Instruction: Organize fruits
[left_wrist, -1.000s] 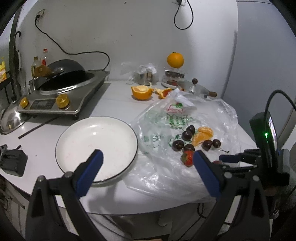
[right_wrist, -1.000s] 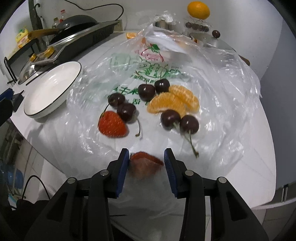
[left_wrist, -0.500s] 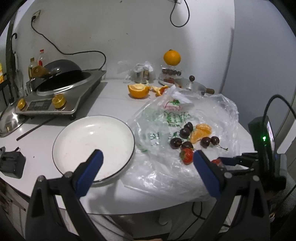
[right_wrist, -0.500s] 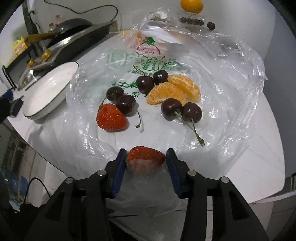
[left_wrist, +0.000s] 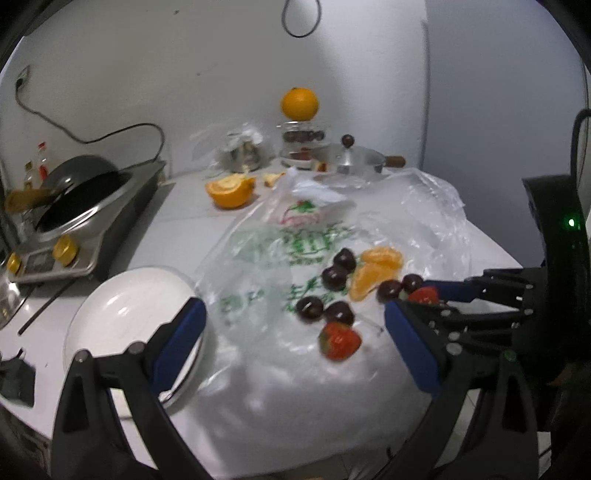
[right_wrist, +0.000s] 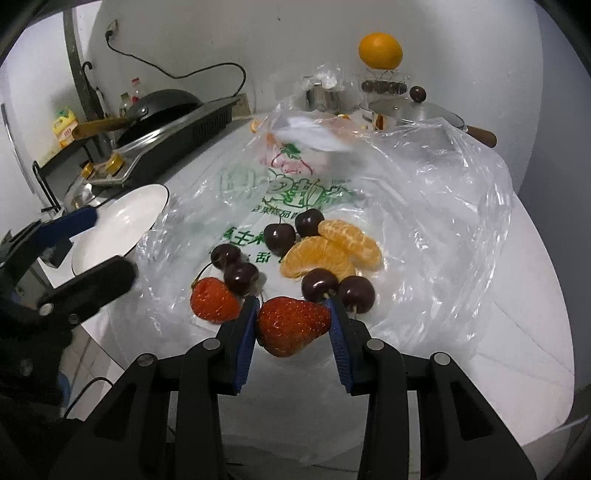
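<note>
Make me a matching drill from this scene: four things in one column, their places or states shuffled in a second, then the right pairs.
Things:
1. held strawberry
2. whole orange
3. left tongs
4. white plate

Places or states:
A. open, holding nothing
B. left of the plastic bag, no fruit on it
C. clamped in the right tongs
D. perched on a jar by the back wall

Pairs: 1-C, 2-D, 3-A, 4-B
</note>
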